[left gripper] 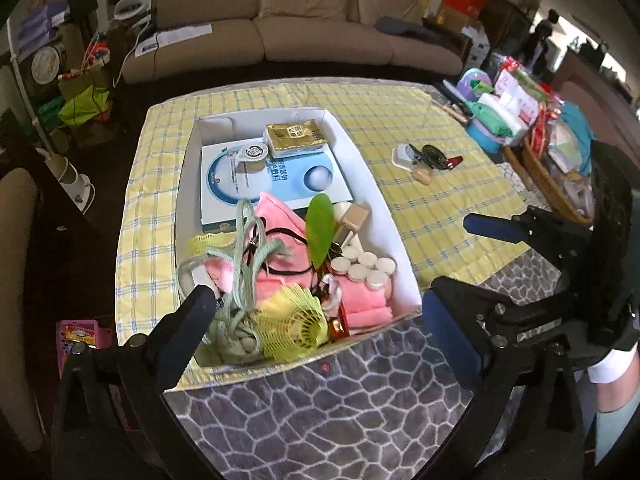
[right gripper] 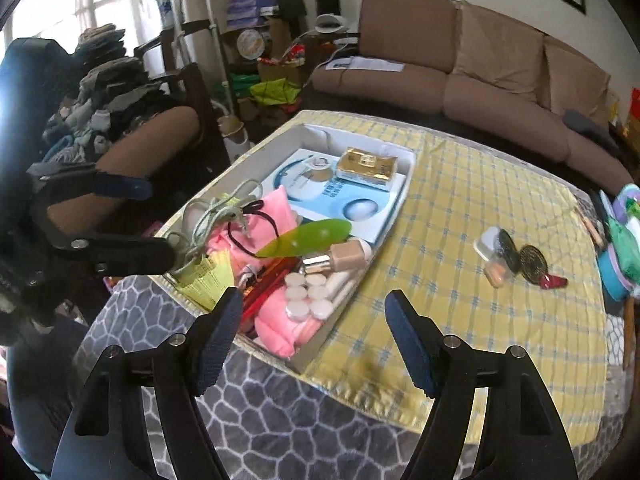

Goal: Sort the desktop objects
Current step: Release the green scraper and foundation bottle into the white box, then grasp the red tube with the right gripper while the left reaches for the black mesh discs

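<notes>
Left wrist view: my left tool [left gripper: 316, 312] hangs spread over the near end of the crowded white box [left gripper: 372, 168].

Right wrist view: my right tool [right gripper: 312, 316] is spread, empty, beside the box; small cosmetics [right gripper: 516, 258] lie apart on the surface's yellow cloth [right gripper: 460, 200].

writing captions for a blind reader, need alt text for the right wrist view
An open right tool hovers empty over the near end of a white box crammed with small household items on a yellow checked cloth; a few loose items lie to the right.
</notes>
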The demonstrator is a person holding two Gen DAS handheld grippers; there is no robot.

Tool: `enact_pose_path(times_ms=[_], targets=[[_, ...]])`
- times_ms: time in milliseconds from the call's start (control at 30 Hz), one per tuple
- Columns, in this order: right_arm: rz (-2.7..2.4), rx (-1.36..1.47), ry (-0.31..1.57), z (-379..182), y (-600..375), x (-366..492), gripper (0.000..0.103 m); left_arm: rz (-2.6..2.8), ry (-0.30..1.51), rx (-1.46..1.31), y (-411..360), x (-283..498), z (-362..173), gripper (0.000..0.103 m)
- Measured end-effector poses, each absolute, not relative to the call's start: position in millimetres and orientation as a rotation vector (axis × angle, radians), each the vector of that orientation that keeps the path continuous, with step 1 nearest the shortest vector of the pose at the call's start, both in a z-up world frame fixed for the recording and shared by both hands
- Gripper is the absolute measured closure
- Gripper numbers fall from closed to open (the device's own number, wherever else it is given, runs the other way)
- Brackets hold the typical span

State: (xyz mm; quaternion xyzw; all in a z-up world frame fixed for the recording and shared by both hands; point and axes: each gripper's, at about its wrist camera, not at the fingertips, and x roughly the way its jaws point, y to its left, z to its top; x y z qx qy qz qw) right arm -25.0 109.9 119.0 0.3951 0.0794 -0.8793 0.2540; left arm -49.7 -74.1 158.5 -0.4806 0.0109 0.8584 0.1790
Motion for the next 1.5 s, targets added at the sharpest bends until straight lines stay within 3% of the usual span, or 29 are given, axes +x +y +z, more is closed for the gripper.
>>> enact_pose_path(times_ms=[33,100,233,667,1033,1200,1500], targets=[[-2.401,1.083,0.204,117.7,112.1,-24.3,0.019,2.432,0.021,-1.355,-74.7,-46.5,158.9,0.000],[-2.425,1.090,0.169,115.6,120.7,-20.0,0.001,2.438,-0.002,-1.349,-74.4,-38.3,158.2,0.000],[-2.481,1.127,0.228,110.1,130.0,-9.3,0.000,2.452,-0.028,-1.336,-72.9,-24.1,154.3,0.000],[-2.592,1.160,0.119,105.0,213.7,13.2,0.000,2.375,-0.019,-1.334,-22.0,-14.4,142.9,0.000],[-2.674,1.236,-0.017,92.1,320.3,-32.7,0.000,2.310,0.174,-1.303,104.3,-89.2,134.7,0.000],[-2.725,1.261,-0.098,85.9,363.6,-75.6,0.001,2.363,0.079,-1.402,142.8,-148.6,106.9,0.000],[-2.719,1.304,-0.117,57.1,393.2,-152.8,0.005,2.382,-0.076,-1.604,167.9,-213.9,26.0,0.017]])
